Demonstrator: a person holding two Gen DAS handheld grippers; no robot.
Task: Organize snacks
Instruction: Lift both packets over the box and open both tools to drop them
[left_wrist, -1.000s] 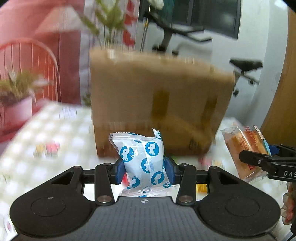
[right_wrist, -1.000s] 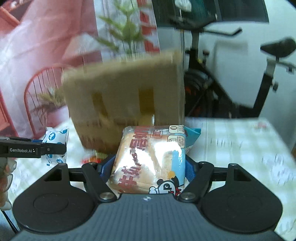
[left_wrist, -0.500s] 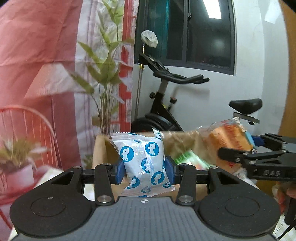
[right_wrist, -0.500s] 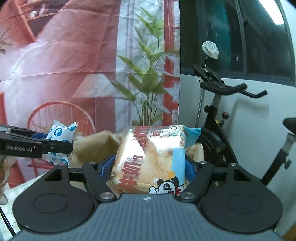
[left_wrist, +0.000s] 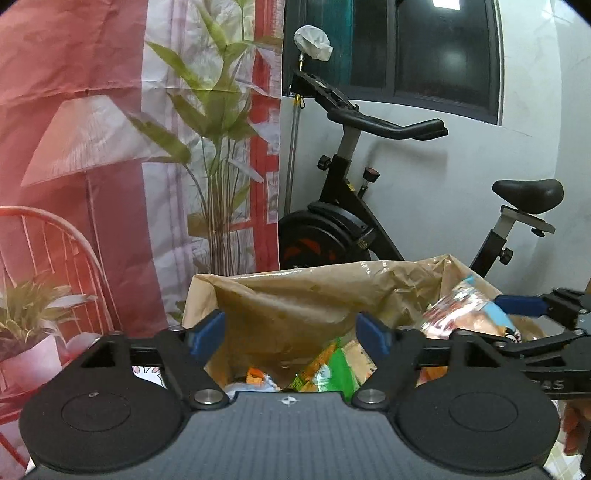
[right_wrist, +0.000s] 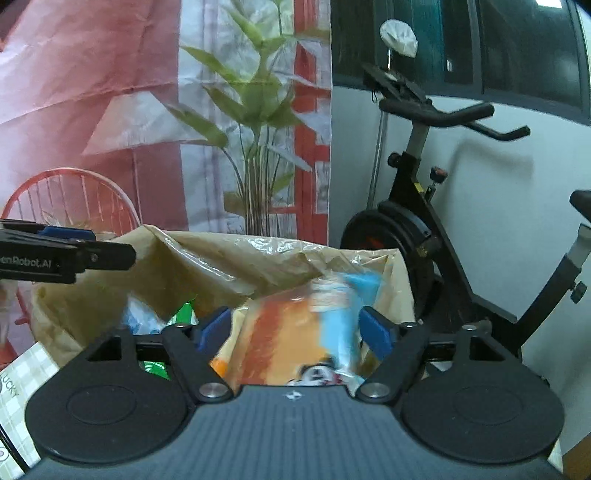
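On the left, the left gripper hangs over the open mouth of a brown cardboard box lined with crinkled tan plastic; its blue-padded jaws have just been opening and now stand wide apart with nothing between them. Below them, down inside the box, lie a green snack packet and a smaller orange packet. In the right wrist view a white-and-blue wrapper shows blurred in the box beside the green one; what it is cannot be told for sure. Further right, the right gripper is also over the box, its jaws having just been opening too. Between them is an orange and light-blue bread packet in clear wrap, smeared by motion and tilted; the blue pads stand clear of its sides, so it is not clamped. A black exercise bike stands behind the box, against the white wall.
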